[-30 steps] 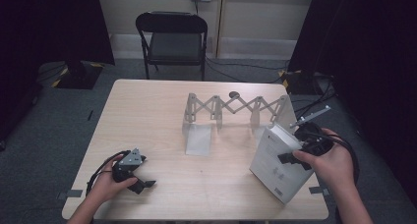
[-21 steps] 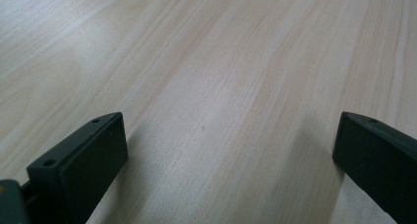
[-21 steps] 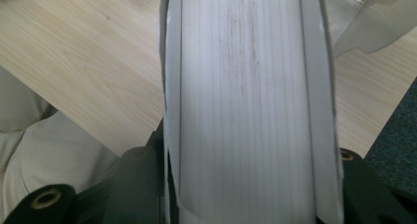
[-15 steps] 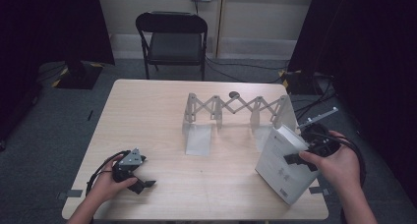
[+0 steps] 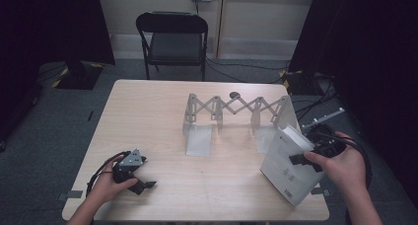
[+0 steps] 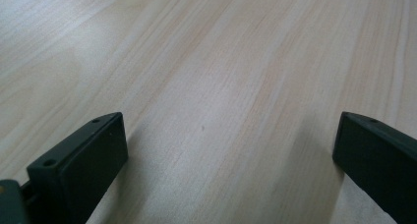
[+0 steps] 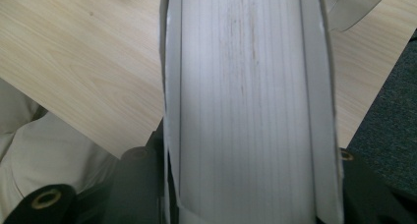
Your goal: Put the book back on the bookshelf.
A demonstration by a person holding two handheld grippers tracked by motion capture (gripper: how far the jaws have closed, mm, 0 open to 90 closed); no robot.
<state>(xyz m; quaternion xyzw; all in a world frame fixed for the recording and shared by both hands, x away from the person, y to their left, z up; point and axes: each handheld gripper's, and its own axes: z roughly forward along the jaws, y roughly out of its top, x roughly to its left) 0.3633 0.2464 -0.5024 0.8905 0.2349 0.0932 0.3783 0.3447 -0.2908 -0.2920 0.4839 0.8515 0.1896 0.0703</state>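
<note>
Right gripper (image 5: pixel 315 153) jaws clamped across the white book (image 5: pixel 287 167), tilted at the counter's (image 5: pixel 157 121) right edge. Risk: it pivots, clips the expandable rack (image 5: pixel 236 109). Left gripper (image 5: pixel 132 173) jaws apart, empty.

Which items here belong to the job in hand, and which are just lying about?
In play:
- white book, clamped in the right claw
- expandable metal book rack on the table

Lying about:
- left claw, open, resting on the table
- black chair
- small dark disc
</note>
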